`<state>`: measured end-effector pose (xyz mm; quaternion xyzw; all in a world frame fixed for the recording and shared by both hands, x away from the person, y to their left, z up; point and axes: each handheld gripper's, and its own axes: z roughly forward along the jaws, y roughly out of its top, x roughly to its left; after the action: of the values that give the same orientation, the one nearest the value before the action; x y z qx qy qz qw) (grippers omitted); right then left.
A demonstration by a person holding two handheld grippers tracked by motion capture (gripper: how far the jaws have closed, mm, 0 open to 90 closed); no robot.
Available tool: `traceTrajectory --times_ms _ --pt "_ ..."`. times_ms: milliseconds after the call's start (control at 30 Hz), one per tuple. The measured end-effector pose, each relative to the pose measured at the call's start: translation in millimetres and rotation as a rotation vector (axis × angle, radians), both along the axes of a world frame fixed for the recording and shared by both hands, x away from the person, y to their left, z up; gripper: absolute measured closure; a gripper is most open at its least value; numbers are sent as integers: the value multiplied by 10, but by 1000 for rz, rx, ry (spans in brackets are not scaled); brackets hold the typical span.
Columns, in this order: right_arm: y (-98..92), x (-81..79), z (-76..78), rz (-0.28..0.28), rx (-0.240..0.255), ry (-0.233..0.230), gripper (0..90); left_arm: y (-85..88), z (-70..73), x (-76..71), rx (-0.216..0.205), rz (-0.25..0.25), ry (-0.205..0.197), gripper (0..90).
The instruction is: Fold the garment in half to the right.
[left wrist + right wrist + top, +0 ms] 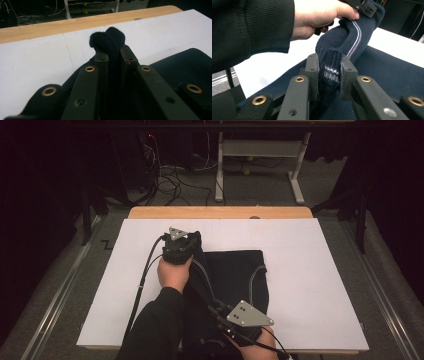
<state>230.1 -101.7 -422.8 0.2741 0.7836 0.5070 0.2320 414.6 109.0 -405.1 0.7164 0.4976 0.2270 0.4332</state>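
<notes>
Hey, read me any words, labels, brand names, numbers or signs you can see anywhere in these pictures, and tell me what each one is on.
No readable text anywhere.
Sweater: pale stripes, no lettering or label in sight.
Grey plates on the left gripper and right gripper: screws and holes, no writing.
Black mark on the floor left of the table: Z-like shape, too small to tell whether it is a letter.

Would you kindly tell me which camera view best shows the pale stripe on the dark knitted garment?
The right gripper view: the pale stripe runs close and sharp along the navy knitted garment pinched in its jaws. The high view shows thin pale lines on the spread garment. The left gripper view shows a plain dark bunch between its jaws.
</notes>
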Motion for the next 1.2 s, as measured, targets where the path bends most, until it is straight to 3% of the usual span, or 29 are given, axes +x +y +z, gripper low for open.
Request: traceTrajectory --times_ms 833,1000,1200 --pt "-331 -85 -133 -52 -39 19 743 -475 -49 15 5 -52 0 752" --pt "-422 -97 -151 -74 -39 30 742 -572 -82 59 -29 -73 11 752" --pt "-541 -109 -176 -95 -43 40 742 -683 -106 62 -15 -91 11 752"
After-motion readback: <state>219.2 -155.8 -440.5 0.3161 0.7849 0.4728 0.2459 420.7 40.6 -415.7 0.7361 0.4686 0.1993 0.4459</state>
